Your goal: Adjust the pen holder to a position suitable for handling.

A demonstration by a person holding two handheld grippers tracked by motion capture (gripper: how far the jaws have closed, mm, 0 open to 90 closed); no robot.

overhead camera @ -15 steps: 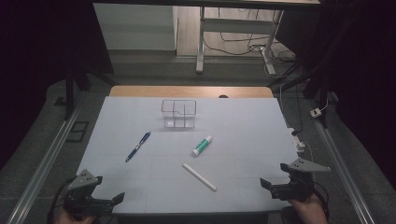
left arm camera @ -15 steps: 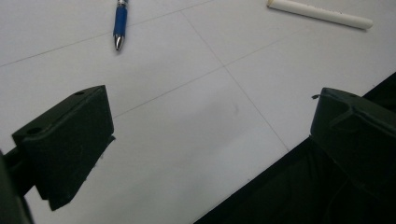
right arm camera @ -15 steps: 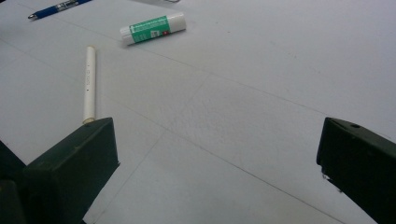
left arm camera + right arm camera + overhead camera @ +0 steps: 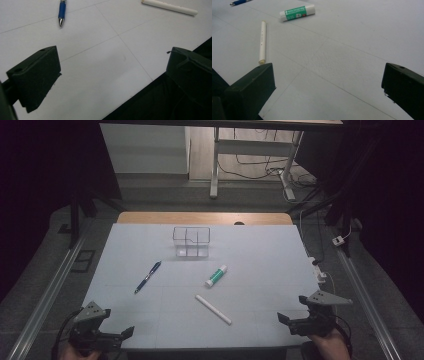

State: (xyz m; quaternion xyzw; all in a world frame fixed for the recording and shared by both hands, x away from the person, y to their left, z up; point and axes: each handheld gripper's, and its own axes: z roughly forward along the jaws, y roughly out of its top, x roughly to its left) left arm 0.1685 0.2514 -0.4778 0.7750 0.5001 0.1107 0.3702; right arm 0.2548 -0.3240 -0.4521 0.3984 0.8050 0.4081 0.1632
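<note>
White paper covers the table (image 4: 250,265), and the room around it is dark. Near the top middle of the high view stands a clear plastic organizer (image 4: 191,241) with small compartments. Lower down lie a blue pen (image 4: 148,276) at the left, a green and white glue stick (image 4: 216,276) in the middle, and a white marker (image 4: 213,309) below that. All three lie flat and well apart from each other.

Almost nothing has changed since half a second ago. The left gripper (image 4: 125,332) sits in the bottom left corner and the right gripper (image 4: 284,319) in the bottom right corner, just as before. Both have their jaws spread wide with nothing between them. No thing has been moved yet, so the work has not really begun. The white marker is the nearest thing to both grippers, so it looks like a good first pick.
</note>
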